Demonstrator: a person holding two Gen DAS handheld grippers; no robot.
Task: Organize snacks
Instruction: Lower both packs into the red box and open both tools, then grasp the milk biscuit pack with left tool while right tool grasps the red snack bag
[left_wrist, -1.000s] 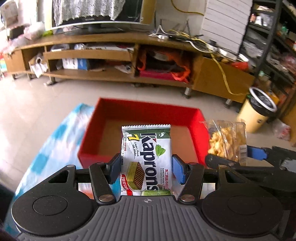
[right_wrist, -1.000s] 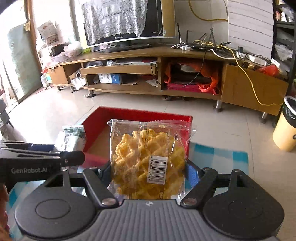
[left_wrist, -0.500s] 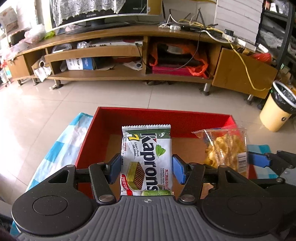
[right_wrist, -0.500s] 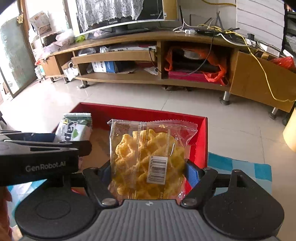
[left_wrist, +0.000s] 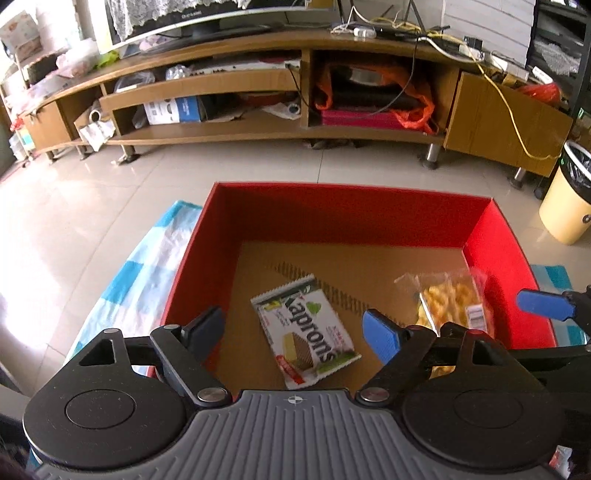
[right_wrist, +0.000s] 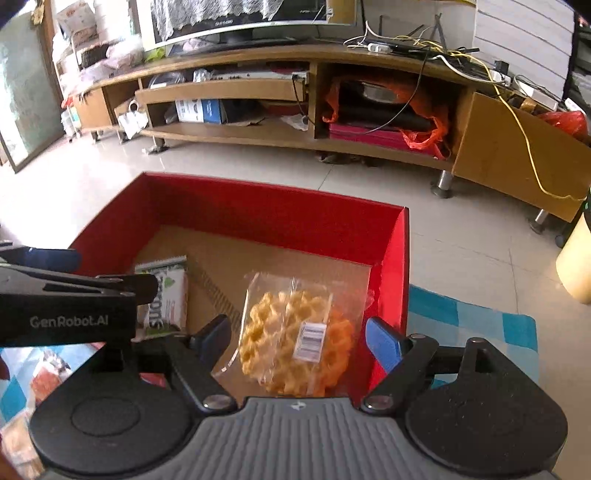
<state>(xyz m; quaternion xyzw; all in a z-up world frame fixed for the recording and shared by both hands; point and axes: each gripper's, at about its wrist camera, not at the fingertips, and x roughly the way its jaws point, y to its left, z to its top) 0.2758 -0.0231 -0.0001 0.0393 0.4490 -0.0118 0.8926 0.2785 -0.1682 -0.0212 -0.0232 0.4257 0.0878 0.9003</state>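
L gripper (left_wrist: 293, 332) jaws just opened wide, nothing btwn; wafer pack (left_wrist: 306, 326) flat on floor of red box (left_wrist: 343, 218), long axis diagonal, top edge toward far-left. R gripper (right_wrist: 297, 338) jaws just spread, clear of waffle-snack bag (right_wrist: 295, 341), lying flat by box's R wall, roughly lengthwise. Next, est.: lift both straight up, avoid snagging.

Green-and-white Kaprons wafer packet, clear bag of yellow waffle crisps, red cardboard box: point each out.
Green-and-white Kaprons wafer packet (left_wrist: 306, 328): left wrist view, printed front.
Clear bag of yellow waffle crisps (right_wrist: 295, 332): right wrist view, bag middle.
Red cardboard box (left_wrist: 351, 225): left wrist view, far inner wall.
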